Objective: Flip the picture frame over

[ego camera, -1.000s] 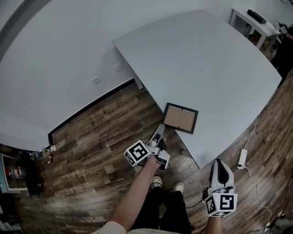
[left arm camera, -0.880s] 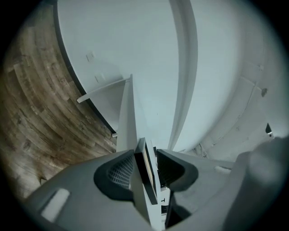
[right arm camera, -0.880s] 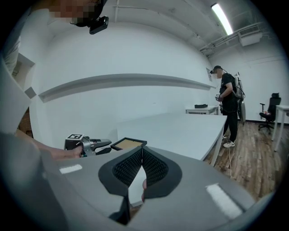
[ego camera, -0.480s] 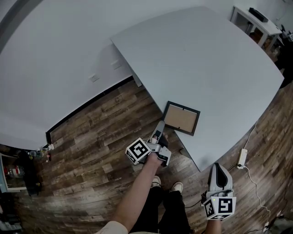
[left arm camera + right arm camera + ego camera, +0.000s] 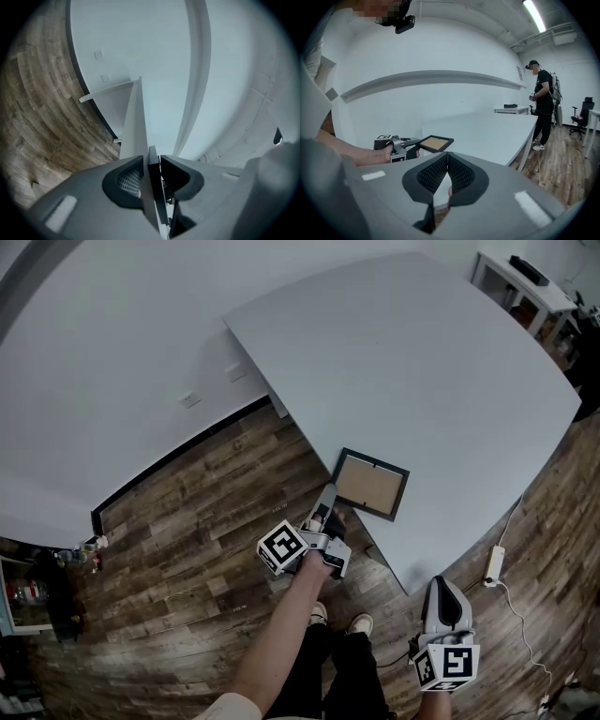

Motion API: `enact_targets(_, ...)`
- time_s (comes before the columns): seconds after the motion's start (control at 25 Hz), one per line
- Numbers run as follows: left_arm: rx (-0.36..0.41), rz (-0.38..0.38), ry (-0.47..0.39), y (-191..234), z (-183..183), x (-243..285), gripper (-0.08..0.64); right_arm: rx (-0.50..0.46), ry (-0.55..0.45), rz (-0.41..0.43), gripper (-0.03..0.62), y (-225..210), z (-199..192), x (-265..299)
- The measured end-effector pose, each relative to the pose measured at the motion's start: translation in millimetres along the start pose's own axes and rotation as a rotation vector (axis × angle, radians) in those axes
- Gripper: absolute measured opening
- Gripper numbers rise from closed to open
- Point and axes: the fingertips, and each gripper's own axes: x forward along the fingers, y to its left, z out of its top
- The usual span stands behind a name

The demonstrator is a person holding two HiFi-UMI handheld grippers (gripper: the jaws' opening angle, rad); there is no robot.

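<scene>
The picture frame is black-rimmed with its brown board side up, lying at the near edge of the grey table, its left edge over the rim. My left gripper is shut on that left edge; in the left gripper view the frame's thin black edge stands between the two pads. The right gripper view shows the frame with the left gripper clamped on it. My right gripper hangs low beside the table, shut and holding nothing, its pads pressed together.
The wood floor lies below the frame's overhanging edge. A white power strip with a cable is on the floor at right. Another person stands past the table's far end, near a small white table and an office chair.
My right gripper has sunk a little lower and leftward. The left gripper stays at the frame's left edge, and the frame has barely shifted.
</scene>
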Motion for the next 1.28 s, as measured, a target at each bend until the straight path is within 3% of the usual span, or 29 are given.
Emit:
enact_targets(0.08,0.004,-0.007,-0.008,-2.7,1.1,0.9,0.089,-0.001,0.0,0.0,0.025,0.4,-0.8,0.6)
enact_targets(0.32,-0.034,0.022,-0.03,-1.7,0.4,-4.8,0.081,-0.006,0.001,0.004,0.025,2.9,-0.8,-1.0)
enact_targets(0.4,-0.038,-0.001,-0.035,-6.5,1.6,-3.1,0.078,-0.009,0.003,0.004,0.025,3.3,0.1,-0.4)
enact_targets(0.92,-0.007,-0.014,-0.083,-29.0,13.0,-5.2,0.072,-0.01,-0.017,0.01,0.025,5.9,7.4,-4.0)
enact_targets(1.28,0.095,-0.059,-0.121,-68.2,36.4,-5.7,0.072,-0.011,-0.031,0.01,0.025,6.8,13.8,-8.9)
